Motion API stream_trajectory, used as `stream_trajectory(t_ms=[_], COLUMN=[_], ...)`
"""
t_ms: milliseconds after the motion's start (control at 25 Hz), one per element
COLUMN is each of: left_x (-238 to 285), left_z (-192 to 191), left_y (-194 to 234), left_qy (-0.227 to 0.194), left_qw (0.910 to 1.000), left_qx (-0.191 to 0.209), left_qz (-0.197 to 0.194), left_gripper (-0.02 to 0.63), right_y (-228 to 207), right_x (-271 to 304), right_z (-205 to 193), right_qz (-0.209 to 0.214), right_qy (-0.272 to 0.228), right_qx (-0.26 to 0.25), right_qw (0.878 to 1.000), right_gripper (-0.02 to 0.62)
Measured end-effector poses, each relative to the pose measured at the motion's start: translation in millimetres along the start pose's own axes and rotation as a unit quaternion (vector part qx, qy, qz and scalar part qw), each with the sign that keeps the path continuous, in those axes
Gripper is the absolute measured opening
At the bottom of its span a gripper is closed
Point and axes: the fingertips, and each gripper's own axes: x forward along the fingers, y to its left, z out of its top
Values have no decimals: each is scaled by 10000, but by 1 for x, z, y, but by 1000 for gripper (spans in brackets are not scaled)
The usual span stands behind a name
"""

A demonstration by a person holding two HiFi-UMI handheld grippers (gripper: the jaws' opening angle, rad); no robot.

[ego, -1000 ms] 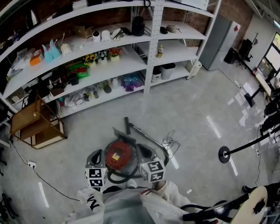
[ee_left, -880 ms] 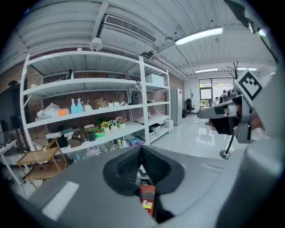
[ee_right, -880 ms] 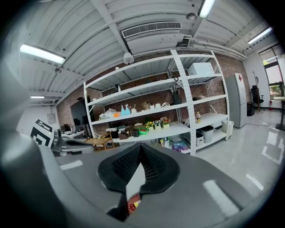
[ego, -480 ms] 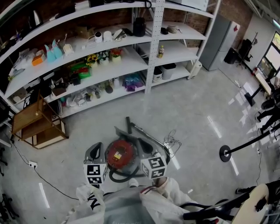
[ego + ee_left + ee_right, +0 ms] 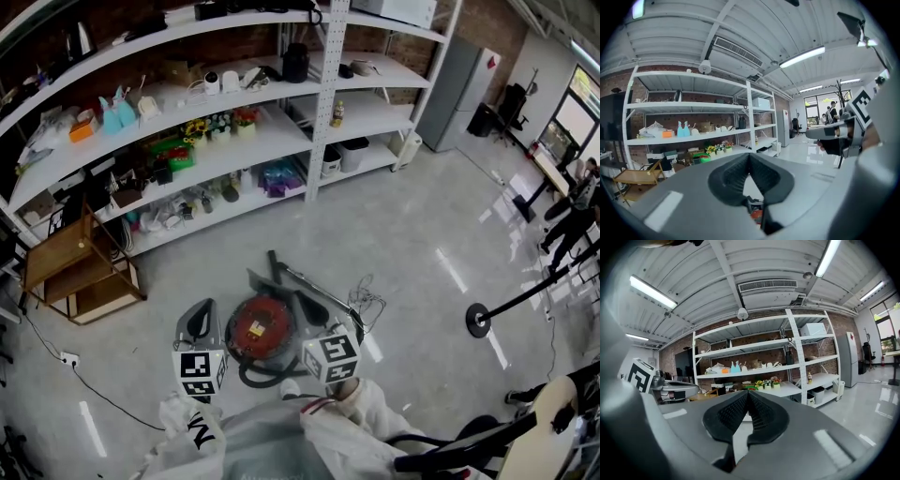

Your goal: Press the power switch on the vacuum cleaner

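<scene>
A round red vacuum cleaner with a black hose and a metal wand lies on the grey floor just in front of me. My left gripper hovers at its left side and my right gripper at its right side, both above floor level. In the left gripper view the left gripper is shut with nothing in it, and a sliver of the red vacuum cleaner shows below the jaws. The right gripper is also shut and empty. Neither touches the vacuum.
Long white shelves full of small items run across the back. A wooden rack stands at the left, with a socket and cable on the floor. A loose cord lies right of the vacuum. A stand base sits at the right.
Both grippers have drifted slightly upward in the head view, the left a bit further left. The vacuum cleaner has not moved.
</scene>
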Motion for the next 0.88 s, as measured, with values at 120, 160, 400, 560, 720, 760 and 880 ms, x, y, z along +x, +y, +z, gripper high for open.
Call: stream_trajectory(t_ms=[120, 160, 400, 560, 720, 760, 880], left_x=[-12, -16, -40, -58, -74, -78, -91], left_z=[3, 3, 4, 2, 5, 4, 1], left_y=[6, 7, 11, 16, 18, 17, 16], left_qy=[-48, -61, -159, -227, -328, -337, -367], left_qw=[10000, 10000, 9997, 9995, 9992, 9991, 9989], left_qx=[29, 36, 67, 60, 33, 32, 40], left_qz=[-55, -67, -192, -222, -230, -243, -277], left_gripper=[0, 0, 0, 0, 0, 0, 0], right_y=[14, 18, 41, 60, 75, 78, 87], right_x=[-7, -10, -24, -32, -42, -45, -53], right_z=[2, 2, 3, 0, 1, 0, -1], right_qz=[-66, -84, -206, -221, -239, -250, -285], right_qy=[-52, -52, -96, -96, -131, -135, -137], right_qx=[-22, -34, -121, -128, -186, -195, -215], right_qw=[10000, 9999, 9997, 9996, 9995, 9994, 9993], right_gripper=[1, 0, 2, 2, 1, 1, 0])
